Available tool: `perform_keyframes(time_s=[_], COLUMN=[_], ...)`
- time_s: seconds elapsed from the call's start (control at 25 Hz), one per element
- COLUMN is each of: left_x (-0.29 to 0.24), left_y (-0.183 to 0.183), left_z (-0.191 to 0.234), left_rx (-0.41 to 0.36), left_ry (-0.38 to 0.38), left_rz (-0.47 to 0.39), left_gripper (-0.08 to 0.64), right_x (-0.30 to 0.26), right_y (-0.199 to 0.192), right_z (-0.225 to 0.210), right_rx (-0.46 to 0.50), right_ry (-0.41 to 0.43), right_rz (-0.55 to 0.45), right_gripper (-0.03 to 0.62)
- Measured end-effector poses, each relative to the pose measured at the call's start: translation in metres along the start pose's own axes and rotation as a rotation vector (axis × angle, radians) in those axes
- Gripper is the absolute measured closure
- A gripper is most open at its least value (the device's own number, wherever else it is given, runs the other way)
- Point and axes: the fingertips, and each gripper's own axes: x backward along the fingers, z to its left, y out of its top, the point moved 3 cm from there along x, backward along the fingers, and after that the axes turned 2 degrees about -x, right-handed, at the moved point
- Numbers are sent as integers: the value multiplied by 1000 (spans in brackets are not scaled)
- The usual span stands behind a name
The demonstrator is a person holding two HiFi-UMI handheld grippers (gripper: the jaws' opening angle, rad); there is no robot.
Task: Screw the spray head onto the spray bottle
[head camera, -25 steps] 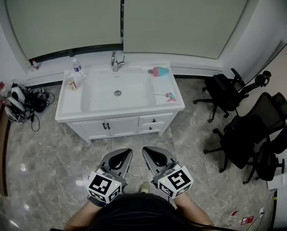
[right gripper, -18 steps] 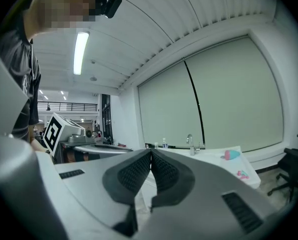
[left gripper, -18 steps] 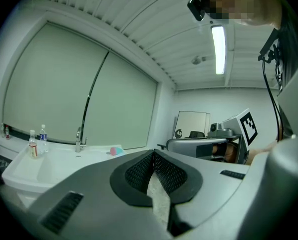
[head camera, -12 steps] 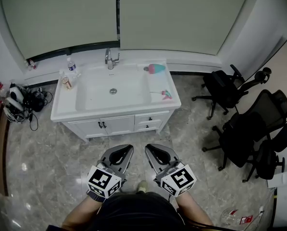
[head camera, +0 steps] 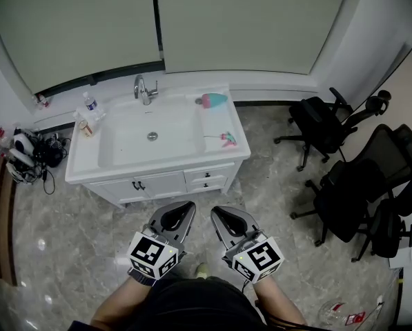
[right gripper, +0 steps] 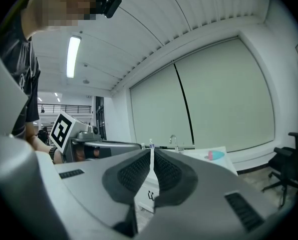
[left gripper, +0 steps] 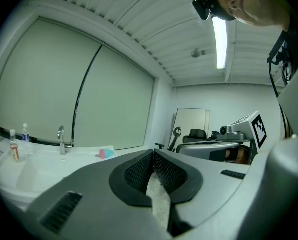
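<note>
moved since earlier: sink cabinet [head camera: 161, 183] and everything on it further left in the head view; left hand-held gripper [left gripper: 152, 151] and right hand-held gripper [right gripper: 151, 149] at the same low spot in that view, side by side as before.
left hand-held gripper: fully closed, ribbed pads meeting, nothing between them; aimed roughly level toward the cabinet.
right hand-held gripper: likewise closed and empty, just beside the left one.
floor [head camera: 74, 240]: marbled tile, a bare stretch between both grippers and the cabinet front.
counter [head camera: 216, 156]: white top over doors and drawers, well apart from both grippers.
spray head [head camera: 227, 139]: small pink-and-teal piece lying on the counter's right side, just right of the basin [head camera: 150, 126], with a thin tube [head camera: 211, 136] trailing toward the basin.
spray bottle [head camera: 212, 101]: pink and teal, on its side at the counter's right rear, beyond the spray head and apart from it.
further back: faucet [head camera: 143, 88] behind the basin; water bottle [head camera: 90, 103] and small bottle [head camera: 85, 127] at the left rear.
off to the right: office chairs [head camera: 323, 126], clear of the path.
step in hand: approach only, by the look of it; nothing grasped, head and bottle still separate.
next move calls for: closing the remaining gap, opening both jaws, standing the bottle upright in one gripper, taking the head in the other, feeding the tube into the neck before any turning.
</note>
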Motion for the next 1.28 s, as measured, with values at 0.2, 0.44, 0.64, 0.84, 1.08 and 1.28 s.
perform_keyframes(time_s=[0.2, 0.44, 0.64, 0.84, 1.08, 1.28], left_x=[-37, -102, -175, -246, -337, -412], left_y=[-2, -4, 9, 21, 7, -26], left_z=[26, 94, 180, 256, 319, 342], left_rx=[4, 12, 3, -52, -73, -83], left_ry=[-8, -55, -124, -201, -221, -219], left_rz=[28, 56, 72, 120, 182, 257], left_gripper=[555, 555, 555, 555, 543, 488], right_x=[-22, -84, -169, -242, -281, -292], right_y=[0, 1, 16, 33, 17, -16], right_z=[-38, -97, -157, -213, -281, -342], right_rx=[-23, -40, -59, -84, -135, -170], right_ry=[-24, -74, -141, -213, -271, -271], right_rz=[5, 25, 46, 57, 123, 204], right_gripper=[592, 592, 592, 582, 561, 548])
